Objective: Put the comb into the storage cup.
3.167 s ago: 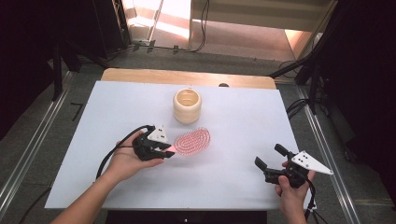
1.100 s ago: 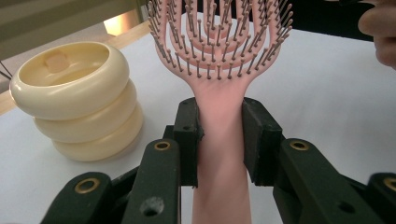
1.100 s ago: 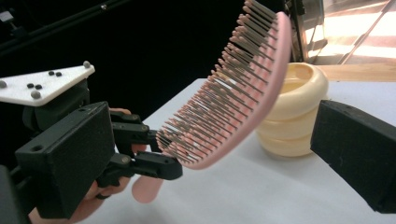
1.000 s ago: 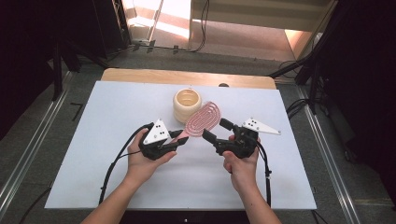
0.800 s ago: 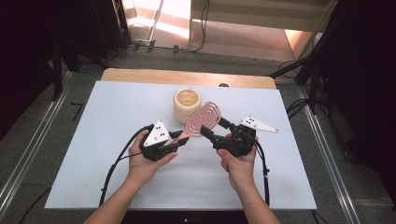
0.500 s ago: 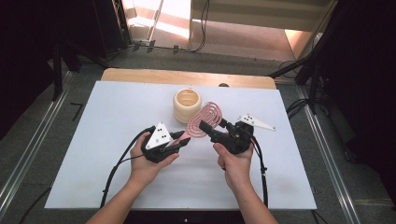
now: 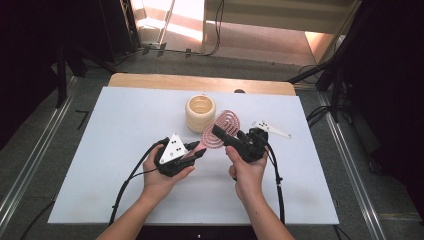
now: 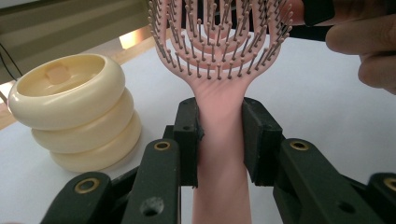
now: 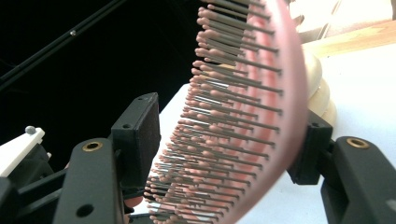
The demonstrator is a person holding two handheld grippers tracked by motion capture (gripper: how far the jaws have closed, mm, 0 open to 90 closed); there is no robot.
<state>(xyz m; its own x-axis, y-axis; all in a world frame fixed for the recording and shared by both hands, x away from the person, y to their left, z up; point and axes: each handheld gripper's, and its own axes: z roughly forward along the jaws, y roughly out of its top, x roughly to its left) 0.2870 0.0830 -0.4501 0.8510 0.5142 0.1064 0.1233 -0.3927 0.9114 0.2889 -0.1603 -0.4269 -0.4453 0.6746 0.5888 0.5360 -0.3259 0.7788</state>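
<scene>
We see two hands low in the high view, each holding a black gripper over a white table (image 7: 100,200). The left gripper (image 7: 197,152) is clamped on the pink handle of a brush (image 7: 222,129), both pads pressing the handle's sides in the left gripper view (image 8: 219,140). The brush is held above the table, its head slanting up and away towards the right gripper (image 7: 225,137).

Compared with three seconds ago, the right hand has come in from the table's right side to meet the brush head. Its jaws have just been closing, with the brush head (image 9: 243,116) between them; one jaw sits behind the back of the head, the other faces the bristle tips, and we cannot tell whether it touches them.

Just beyond the brush stands a cream ribbed pot (image 7: 200,113), unmoved. In the right gripper view the brush hides most of it, and the near bristles are blurred.
</scene>
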